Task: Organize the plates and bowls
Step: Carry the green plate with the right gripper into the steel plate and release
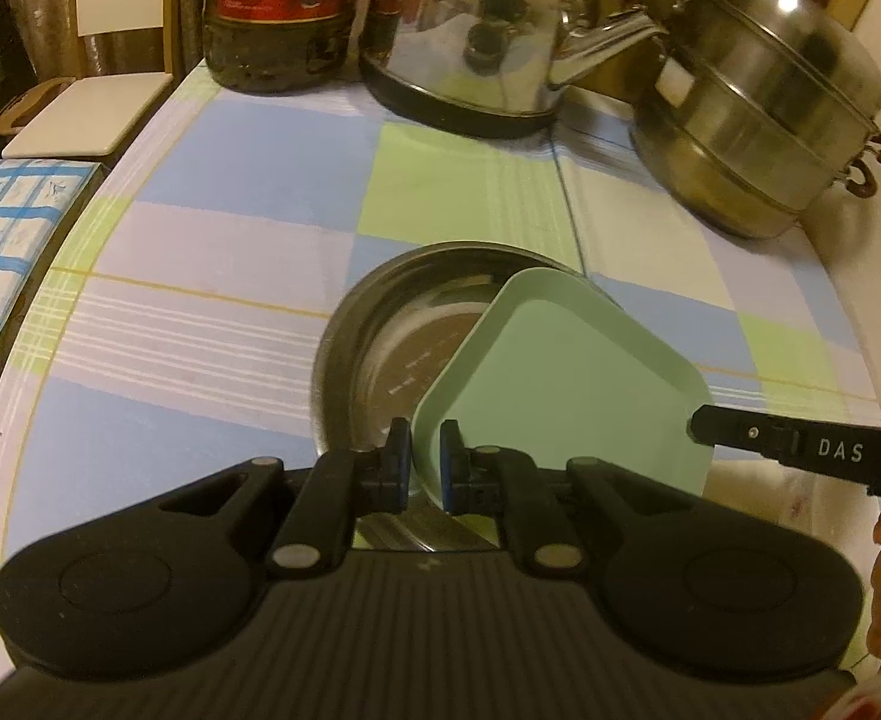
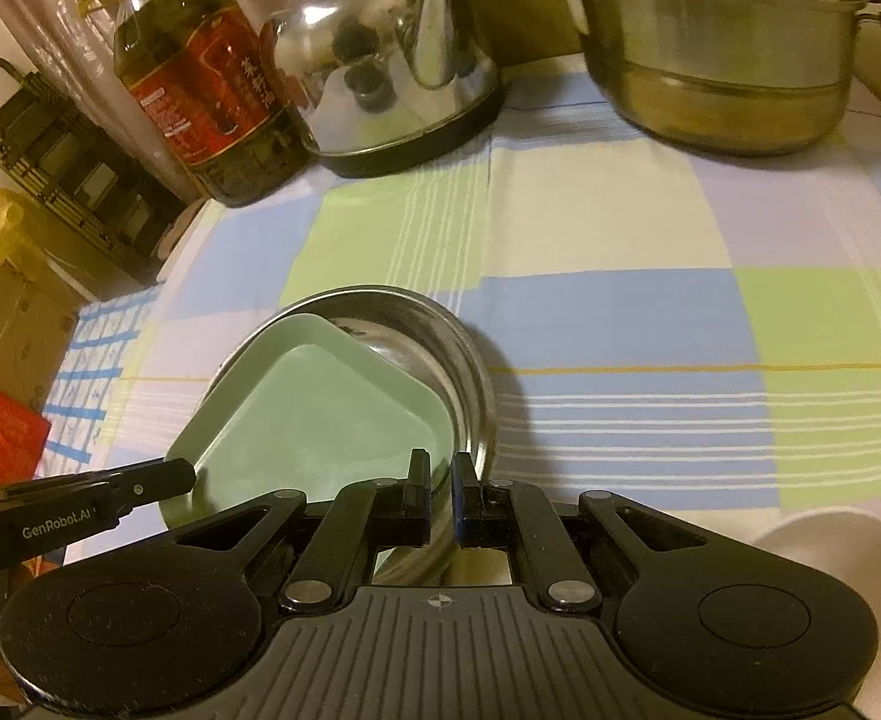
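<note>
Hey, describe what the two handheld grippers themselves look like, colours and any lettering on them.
Both are matte black plastic with ribbed bodies, round side housings and silver pivot pins. The left gripper has blue pads on its fingers and white "GenRobot.AI" lettering along its side. The right gripper looks identical, with "DAS" printed in white.

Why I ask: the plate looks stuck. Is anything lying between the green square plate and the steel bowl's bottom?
Nothing visible: the green square plate leans tilted inside the round steel bowl, and the bowl's visible bottom is bare.

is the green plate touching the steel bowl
Touching: in the right wrist view the green plate leans tilted inside the steel bowl, its far corner against the bowl's rim.
</note>
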A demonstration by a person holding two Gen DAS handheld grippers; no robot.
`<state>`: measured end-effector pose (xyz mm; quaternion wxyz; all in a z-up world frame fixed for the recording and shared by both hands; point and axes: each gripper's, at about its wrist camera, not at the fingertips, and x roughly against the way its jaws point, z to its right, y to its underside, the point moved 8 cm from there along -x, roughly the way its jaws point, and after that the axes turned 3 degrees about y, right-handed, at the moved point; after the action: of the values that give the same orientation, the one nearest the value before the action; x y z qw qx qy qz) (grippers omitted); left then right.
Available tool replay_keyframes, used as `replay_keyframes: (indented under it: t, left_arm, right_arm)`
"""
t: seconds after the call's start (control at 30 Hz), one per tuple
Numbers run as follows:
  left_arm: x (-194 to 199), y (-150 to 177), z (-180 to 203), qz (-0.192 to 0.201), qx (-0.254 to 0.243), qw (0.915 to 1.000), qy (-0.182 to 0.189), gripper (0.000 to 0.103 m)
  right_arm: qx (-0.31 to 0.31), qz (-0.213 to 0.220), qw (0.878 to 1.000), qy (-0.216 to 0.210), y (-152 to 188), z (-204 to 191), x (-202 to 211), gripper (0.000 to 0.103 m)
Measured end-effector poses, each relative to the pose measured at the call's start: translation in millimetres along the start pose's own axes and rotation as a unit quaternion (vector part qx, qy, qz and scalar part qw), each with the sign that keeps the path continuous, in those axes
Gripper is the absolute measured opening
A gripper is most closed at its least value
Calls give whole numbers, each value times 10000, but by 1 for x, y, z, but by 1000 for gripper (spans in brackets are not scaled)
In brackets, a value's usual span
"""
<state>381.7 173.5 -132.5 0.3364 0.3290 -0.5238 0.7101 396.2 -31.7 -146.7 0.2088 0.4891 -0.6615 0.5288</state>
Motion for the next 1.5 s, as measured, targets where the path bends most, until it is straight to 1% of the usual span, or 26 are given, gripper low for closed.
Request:
replay_keyframes:
  t: [0.23, 0.7, 0.93, 1.07, 1.17, 1.2, 1.27, 1.33, 1.4, 1.5]
  left_arm:
    - [-19, -7, -11, -88, 4, 10000, -9, 8]
    - [-47, -4, -23, -308, 35, 9995, -105, 8]
    - [-52, -4, -23, -318, 24, 9994, -137, 9]
    - [-55, -5, -21, -362, 59, 9993, -86, 9]
    - [-56, -6, -20, -342, 35, 9993, -146, 10]
    - [-56, -6, -20, -333, 19, 9993, -163, 12]
    - [-55, -6, -19, -333, 12, 9993, -156, 14]
    - [-54, -7, -19, -323, 2, 9994, -145, 15]
    - [-52, -8, -18, -290, -36, 9994, -166, 17]
    - [-49, -9, -17, -260, -70, 9994, -199, 18]
  right_arm:
    - [-2, -40, 10000, 83, -5, -4, -19, 7]
    - [-26, -211, 9996, 208, -2, -4, -48, 7]
    - [-4, -296, 9991, 317, -1, -4, -57, 7]
    - [-30, -322, 9987, 390, -1, -1, -59, 7]
    - [-35, -363, 9985, 400, -2, -1, -59, 8]
    - [-22, -373, 9986, 382, -2, -2, -59, 10]
    - [-24, -337, 9989, 310, -2, -4, -58, 18]
    - [-36, -296, 9993, 206, -2, -6, -56, 33]
    - [-10, -260, 9995, 181, -2, -9, -55, 38]
    - [88, -250, 9994, 217, -2, -13, -55, 41]
